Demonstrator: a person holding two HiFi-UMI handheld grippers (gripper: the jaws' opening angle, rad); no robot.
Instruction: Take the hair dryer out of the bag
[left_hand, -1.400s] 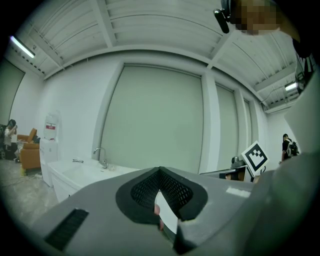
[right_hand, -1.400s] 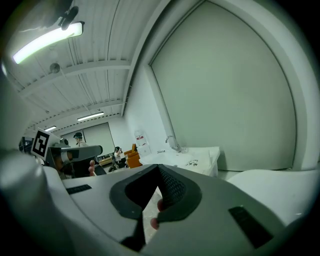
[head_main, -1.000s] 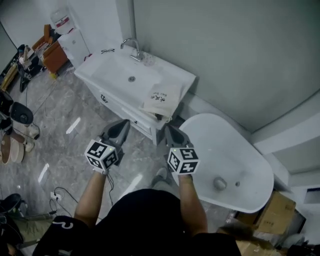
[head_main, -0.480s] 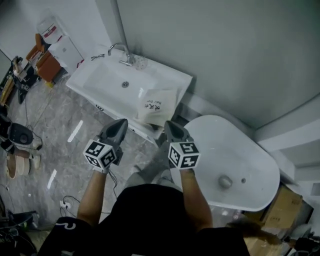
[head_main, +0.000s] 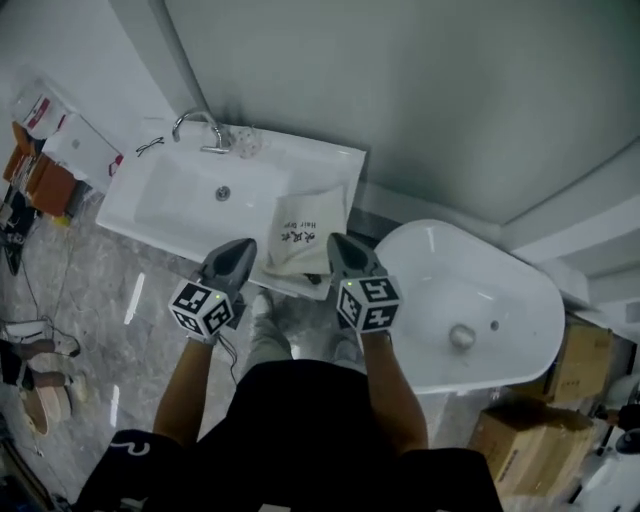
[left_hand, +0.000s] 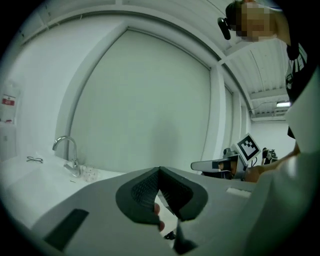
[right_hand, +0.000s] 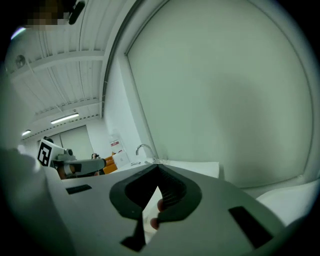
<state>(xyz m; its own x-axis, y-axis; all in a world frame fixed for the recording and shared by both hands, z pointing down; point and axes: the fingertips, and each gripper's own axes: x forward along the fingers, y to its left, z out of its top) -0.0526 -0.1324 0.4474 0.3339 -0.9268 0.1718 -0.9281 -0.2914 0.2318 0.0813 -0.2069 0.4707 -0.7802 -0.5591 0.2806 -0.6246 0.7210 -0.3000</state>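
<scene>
Grippers number two, one in each of the person's hands: the left gripper (head_main: 242, 247) and the right gripper (head_main: 336, 241). Both are held side by side over the near edge of a white desk (head_main: 345, 166), pointing toward the grey wall behind it. Each has its jaws clenched together with nothing between them – the gripper views show the dark pads meeting at a point, with only the wall beyond them.

One cloth bag (head_main: 306, 230), pale with a small dark print, lies flat on the right end of the desk, just right of the single basin (head_main: 190, 196). Seen from the head view, it sits between the two gripper tips and a little beyond them. Neither gripper shows contact with it. No hair dryer can be seen outside the bag; a small dark bit (head_main: 315, 279) shows at the bag's near edge, too small to name.

One curved tap (head_main: 197, 122) stands at the back of the basin, with one small clear glass (head_main: 245, 143) just to its right and one pair of glasses (head_main: 150, 146) to its left. One white bathtub (head_main: 522, 290) stands just right of the desk. Two cardboard boxes (head_main: 525, 450) (head_main: 585, 350) stand on the floor by the tub's far side.
</scene>
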